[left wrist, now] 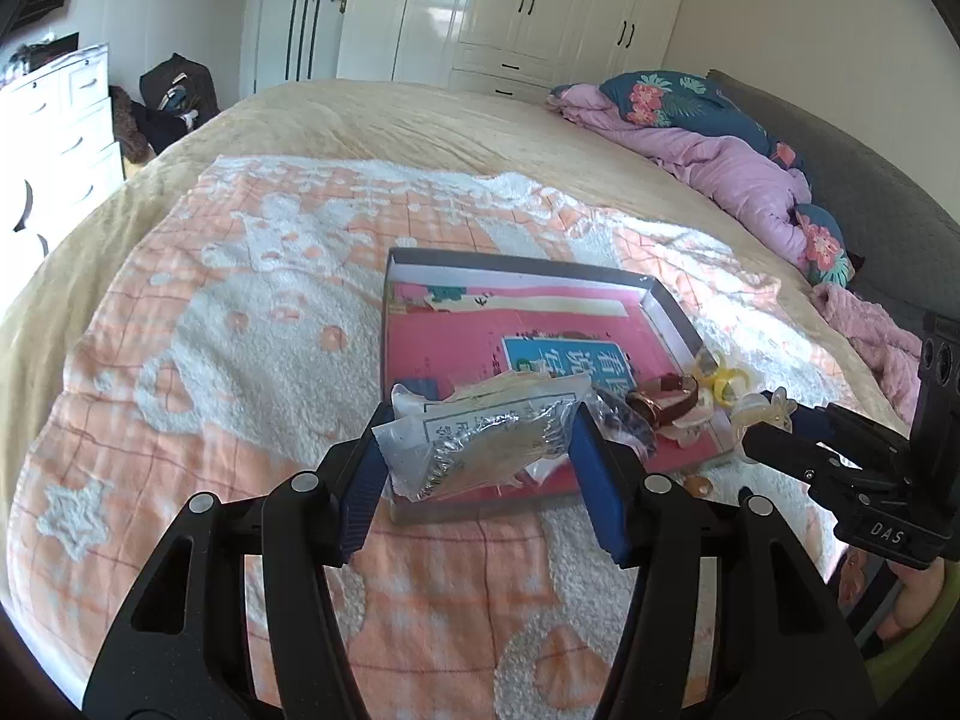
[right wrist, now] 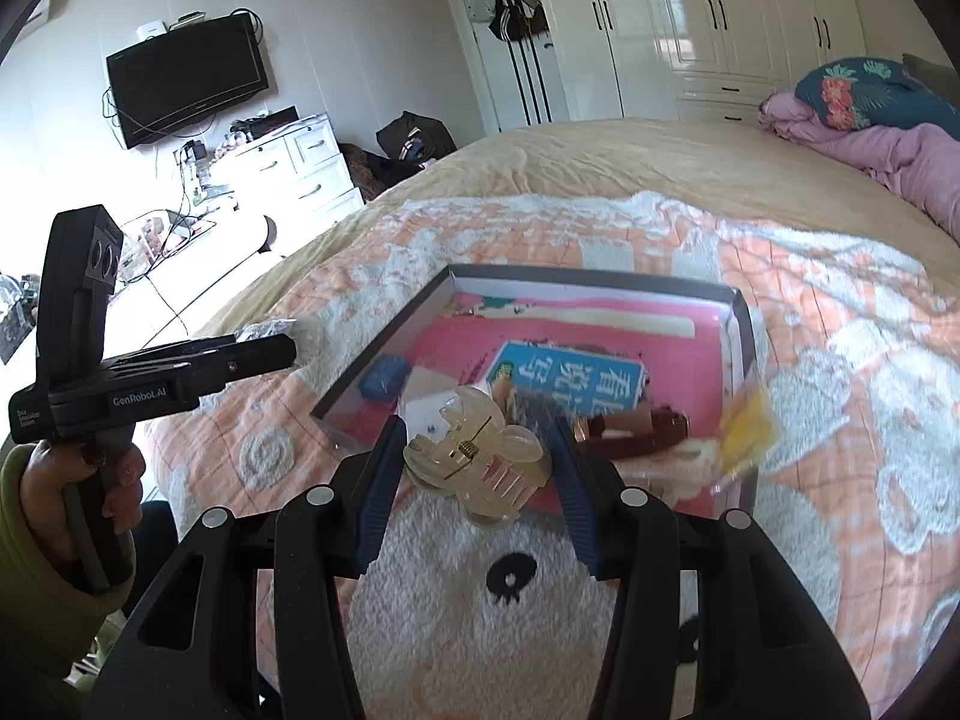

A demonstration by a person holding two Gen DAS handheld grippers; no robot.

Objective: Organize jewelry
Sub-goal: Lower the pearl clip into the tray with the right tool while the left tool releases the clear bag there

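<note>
Bed (left wrist: 372, 114) (beige cover); blanket (left wrist: 240, 312); box (left wrist: 666, 306) on it.

**Daylight floods in, edges bend**

Bright daylight poured across the bed (left wrist: 360, 120), and the wardrobe doors (right wrist: 678, 0) threw back hard glare. At left in the right wrist view the dresser (right wrist: 288, 168) area blew out white. A yellow item (right wrist: 750, 426) smeared with blur. Fisheye curvature bent everything, with dark vignette corners.

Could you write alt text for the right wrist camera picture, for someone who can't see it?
The right tongs grip a clear hair claw clip above a shallow box holding a pink book on a bed.
</note>
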